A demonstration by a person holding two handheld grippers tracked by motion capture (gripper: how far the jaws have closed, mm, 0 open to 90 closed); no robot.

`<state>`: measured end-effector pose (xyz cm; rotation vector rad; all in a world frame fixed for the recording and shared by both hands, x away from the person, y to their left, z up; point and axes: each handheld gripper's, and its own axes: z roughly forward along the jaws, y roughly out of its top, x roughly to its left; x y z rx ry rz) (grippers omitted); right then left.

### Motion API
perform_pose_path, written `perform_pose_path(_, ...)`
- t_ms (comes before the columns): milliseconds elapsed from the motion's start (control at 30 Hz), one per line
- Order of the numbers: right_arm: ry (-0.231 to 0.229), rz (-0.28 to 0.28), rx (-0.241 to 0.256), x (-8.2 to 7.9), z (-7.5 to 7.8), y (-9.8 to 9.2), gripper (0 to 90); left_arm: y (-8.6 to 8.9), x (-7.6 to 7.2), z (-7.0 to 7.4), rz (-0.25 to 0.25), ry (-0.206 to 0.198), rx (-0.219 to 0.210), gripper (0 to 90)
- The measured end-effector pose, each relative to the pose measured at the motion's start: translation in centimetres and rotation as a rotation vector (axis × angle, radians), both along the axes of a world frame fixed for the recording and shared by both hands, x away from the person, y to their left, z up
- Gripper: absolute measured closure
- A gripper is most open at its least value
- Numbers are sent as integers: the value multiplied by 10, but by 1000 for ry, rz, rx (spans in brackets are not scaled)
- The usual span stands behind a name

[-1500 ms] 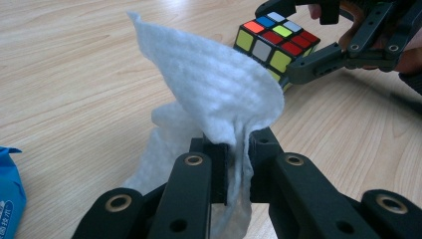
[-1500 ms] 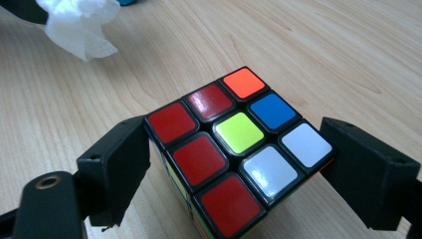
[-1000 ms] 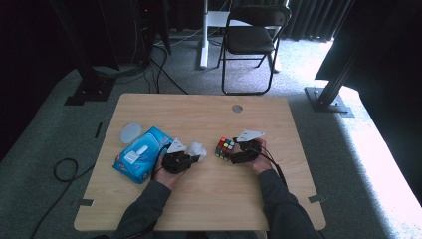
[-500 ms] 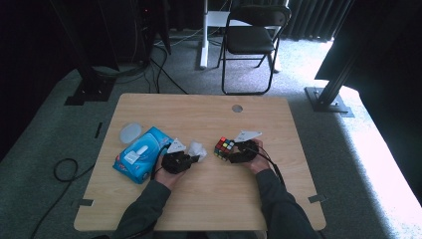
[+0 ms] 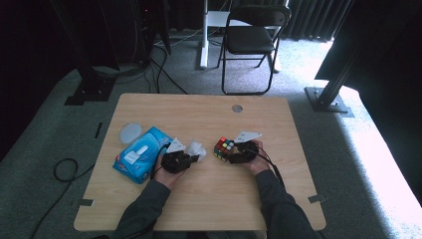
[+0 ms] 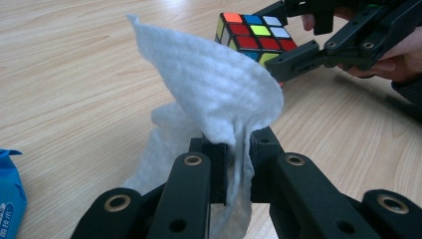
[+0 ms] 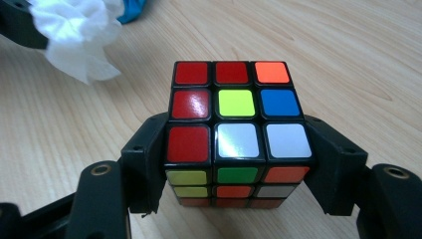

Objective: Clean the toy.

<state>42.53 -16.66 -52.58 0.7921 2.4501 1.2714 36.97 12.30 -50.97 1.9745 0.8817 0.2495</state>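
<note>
A: Your left tool (image 6: 226, 164) is pinching the wipe (image 6: 209, 94) between nearly closed jaws, and most of the sheet is flopping up and over them. What are you doing with it?

B: You are bringing it to the cube (image 7: 234, 132). Your right tool (image 7: 234, 164) is clamping the cube from both sides, jaws spread just to its width, and the cube is sitting low over the counter (image 5: 209, 194), just right of the wipe.

A: So how should the wiping go?

B: Keep the right tool squeezing steadily so the cube is not twisting. Lead with the loose fold of the wipe, not the jaw tips, and drag it across the top face with the red squares.

A: Anything farther out to mind?

B: The blue pack (image 5: 142, 154) is lying just beside your left hand (image 5: 166, 172), and a round lid (image 5: 131, 133) beyond it. Keep your elbow from nudging either.
</note>
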Motion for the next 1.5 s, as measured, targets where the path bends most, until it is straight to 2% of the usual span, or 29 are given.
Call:
perform_pose_path(300,-6,24,24,-9,6,-4,342,0,0,1,0,-4,-3,822)
perform_pose_path(433,-4,44,17,-13,7,-3,342,0,0,2,2,-7,-7,823)
perform_pose_path(800,-39,103,21,-26,18,3,342,-2,-1,7,-7,-17,-14,835)
perform_pose_path(1133,-49,152,-1,-36,18,12,342,-5,1,15,-16,-30,-20,841)
perform_pose_path(1500,-53,186,-2,-43,17,21,342,-9,5,29,-20,-59,-35,840)
